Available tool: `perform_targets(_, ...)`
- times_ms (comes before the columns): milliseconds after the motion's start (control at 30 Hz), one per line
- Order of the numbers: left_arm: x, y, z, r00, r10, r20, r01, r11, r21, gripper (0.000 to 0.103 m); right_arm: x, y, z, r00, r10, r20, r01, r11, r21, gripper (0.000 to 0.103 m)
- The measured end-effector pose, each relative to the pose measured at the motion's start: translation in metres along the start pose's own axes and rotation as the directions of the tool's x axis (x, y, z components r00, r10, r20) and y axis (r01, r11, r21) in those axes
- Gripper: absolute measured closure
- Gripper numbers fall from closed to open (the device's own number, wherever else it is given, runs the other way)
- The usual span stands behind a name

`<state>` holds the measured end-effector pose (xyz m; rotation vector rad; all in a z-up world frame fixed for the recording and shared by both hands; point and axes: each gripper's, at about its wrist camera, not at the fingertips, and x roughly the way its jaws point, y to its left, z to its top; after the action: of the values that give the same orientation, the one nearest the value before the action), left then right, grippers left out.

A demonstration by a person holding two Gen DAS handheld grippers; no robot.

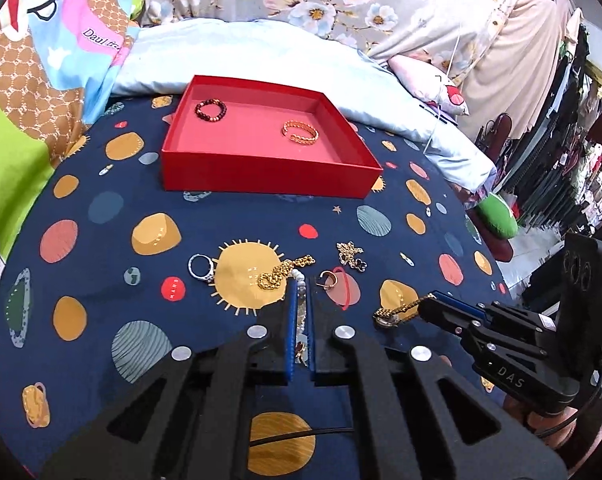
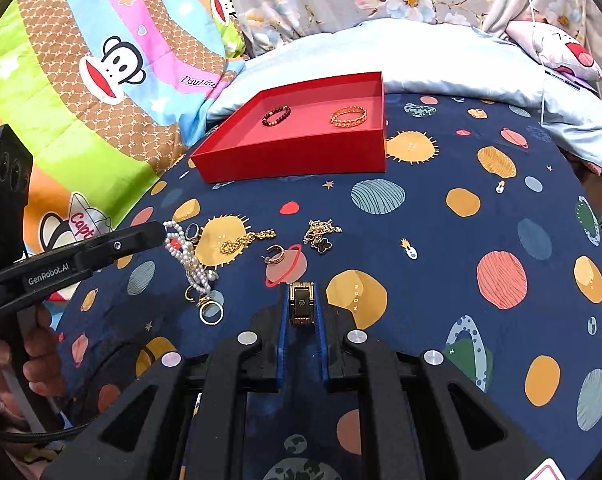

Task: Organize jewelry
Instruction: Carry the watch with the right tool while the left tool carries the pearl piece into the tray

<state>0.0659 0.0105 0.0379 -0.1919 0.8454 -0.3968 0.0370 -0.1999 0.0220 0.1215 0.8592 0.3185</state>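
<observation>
A red tray [image 1: 261,168] [image 2: 293,160] sits at the far side of the space-print cloth, holding a dark bead bracelet [image 1: 210,110] [image 2: 276,115] and a gold bangle [image 1: 299,132] [image 2: 349,115]. My left gripper [image 1: 299,292] [image 2: 163,232] is shut on a pearl necklace [image 2: 185,256] that hangs from its tip. My right gripper [image 2: 302,300] [image 1: 421,308] is shut on a gold and black link bracelet [image 2: 302,304] [image 1: 393,314]. Loose on the cloth lie a gold rope chain [image 1: 285,272] [image 2: 247,240], a clover pendant necklace [image 1: 351,256] [image 2: 321,236], a hoop earring [image 1: 329,279] [image 2: 276,255] and a silver ring [image 1: 201,267].
Gold rings [image 2: 211,312] lie under the hanging pearls. A pale blue pillow [image 1: 261,52] lies behind the tray. A cartoon-print quilt [image 2: 81,80] rises on the left. The bed edge and a clothes rack [image 1: 561,160] are on the right.
</observation>
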Motion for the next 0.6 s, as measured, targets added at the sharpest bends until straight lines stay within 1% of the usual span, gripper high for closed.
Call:
perform_targets(133,-0.01,0.002,0.005,1.0,0.004,0.023,-0.004,1.0,-0.01,0.1,-0.007,0.002,0.003,1.0,-0.003,0.016,0.003,1.0,0.0,0.092)
perform_targets(300,-0.023,0.006,0.021,0.998,0.005,0.058,-0.004,1.0,-0.017,0.1,-0.018,0.003,0.017,0.999,-0.006,0.052,0.006,1.0,-0.001,0.092)
perform_targets(433,-0.031,0.005,0.042,0.995,0.012,0.099,-0.013,1.0,0.005,0.1,-0.025,0.001,0.04,0.995,-0.005,0.097,0.006,1.0,-0.003,0.092)
perform_targets(600,-0.034,0.002,0.08,0.988,0.01,0.154,-0.015,0.999,0.029,0.1,-0.022,0.0,0.085,0.985,-0.016,0.169,0.021,0.999,-0.029,0.092)
